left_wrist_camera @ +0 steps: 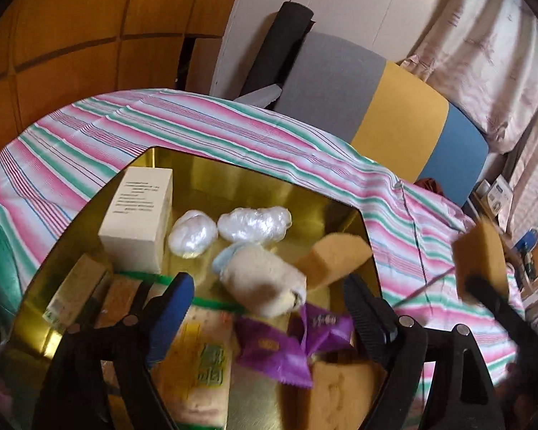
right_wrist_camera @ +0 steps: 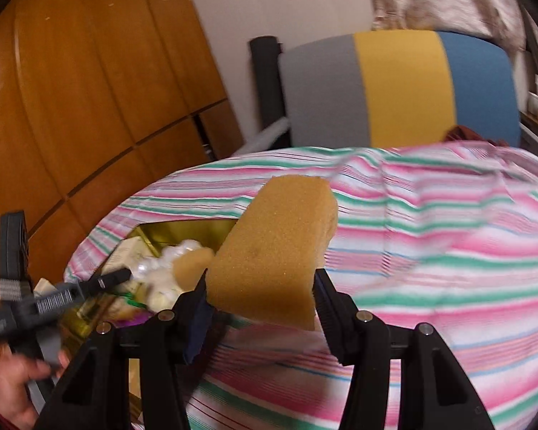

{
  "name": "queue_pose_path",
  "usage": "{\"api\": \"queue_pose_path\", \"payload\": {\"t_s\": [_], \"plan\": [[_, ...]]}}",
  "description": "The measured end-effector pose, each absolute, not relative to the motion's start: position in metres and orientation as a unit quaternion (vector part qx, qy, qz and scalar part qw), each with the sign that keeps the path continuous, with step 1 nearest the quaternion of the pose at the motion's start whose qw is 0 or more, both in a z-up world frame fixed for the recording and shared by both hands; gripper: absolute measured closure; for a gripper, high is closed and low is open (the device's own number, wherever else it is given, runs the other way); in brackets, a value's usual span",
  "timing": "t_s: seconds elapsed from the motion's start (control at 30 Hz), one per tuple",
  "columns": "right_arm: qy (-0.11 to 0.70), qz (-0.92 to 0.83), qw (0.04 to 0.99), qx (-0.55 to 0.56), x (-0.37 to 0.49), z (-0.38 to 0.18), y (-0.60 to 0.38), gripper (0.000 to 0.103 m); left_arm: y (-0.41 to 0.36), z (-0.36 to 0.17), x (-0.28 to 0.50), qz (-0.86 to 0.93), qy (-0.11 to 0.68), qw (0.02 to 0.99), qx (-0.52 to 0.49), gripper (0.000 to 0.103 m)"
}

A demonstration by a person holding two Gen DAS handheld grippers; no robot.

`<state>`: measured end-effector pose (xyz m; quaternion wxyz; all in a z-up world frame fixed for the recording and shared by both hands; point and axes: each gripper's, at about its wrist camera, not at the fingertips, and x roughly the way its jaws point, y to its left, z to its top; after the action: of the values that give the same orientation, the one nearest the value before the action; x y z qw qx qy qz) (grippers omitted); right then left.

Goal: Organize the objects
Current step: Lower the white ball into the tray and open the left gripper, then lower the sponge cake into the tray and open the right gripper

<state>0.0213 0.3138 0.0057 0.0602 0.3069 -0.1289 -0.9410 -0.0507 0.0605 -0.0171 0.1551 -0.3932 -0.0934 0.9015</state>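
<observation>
A gold tin (left_wrist_camera: pixel 233 179) lies on the striped cloth (left_wrist_camera: pixel 89 136). It holds a white box (left_wrist_camera: pixel 136 222), two plastic-wrapped white bundles (left_wrist_camera: pixel 254 224), a fluffy cream roll (left_wrist_camera: pixel 262 283), a tan sponge (left_wrist_camera: pixel 331 254), a purple wrapper (left_wrist_camera: pixel 287 347) and a green-printed packet (left_wrist_camera: pixel 204 358). My left gripper (left_wrist_camera: pixel 269 286) hovers open over these, with nothing between its fingers. To the right of the tin, above the cloth, my right gripper (right_wrist_camera: pixel 262 279) is shut on a second tan sponge (right_wrist_camera: pixel 272 251). That sponge (left_wrist_camera: pixel 480 258) also shows at the right of the left wrist view.
A chair with a grey, yellow and blue back (right_wrist_camera: pixel 401 86) stands behind the table, and a wooden cabinet (right_wrist_camera: pixel 89 89) is at the left. A hand (right_wrist_camera: pixel 14 387) holds the left gripper's handle. Boxes and clutter (left_wrist_camera: pixel 520 251) sit off the table's right edge.
</observation>
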Motion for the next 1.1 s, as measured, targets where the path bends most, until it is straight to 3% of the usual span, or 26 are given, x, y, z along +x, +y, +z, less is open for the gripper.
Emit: {"api": "queue_pose_path", "payload": {"t_s": [0.23,0.5,0.77,1.1], "plan": [[-0.097,-0.931,0.127,0.327,-0.017,0.019,0.258,0.049,0.040,-0.016,-0.027,0.919,-0.068,0.123,-0.368,0.004],[-0.085,-0.893,0.195,0.396,-0.075,0.004,0.199,0.049,0.017,-0.029,-0.014,0.908,-0.087,0.113,-0.394,0.003],[-0.126,-0.862,0.188,0.453,-0.122,-0.023,0.186,0.049,-0.008,-0.034,-0.018,0.906,-0.118,0.084,-0.397,0.001],[-0.052,-0.834,0.257,0.486,-0.113,-0.036,0.139,0.045,-0.034,-0.039,-0.022,0.901,-0.154,0.037,-0.403,0.001]]}}
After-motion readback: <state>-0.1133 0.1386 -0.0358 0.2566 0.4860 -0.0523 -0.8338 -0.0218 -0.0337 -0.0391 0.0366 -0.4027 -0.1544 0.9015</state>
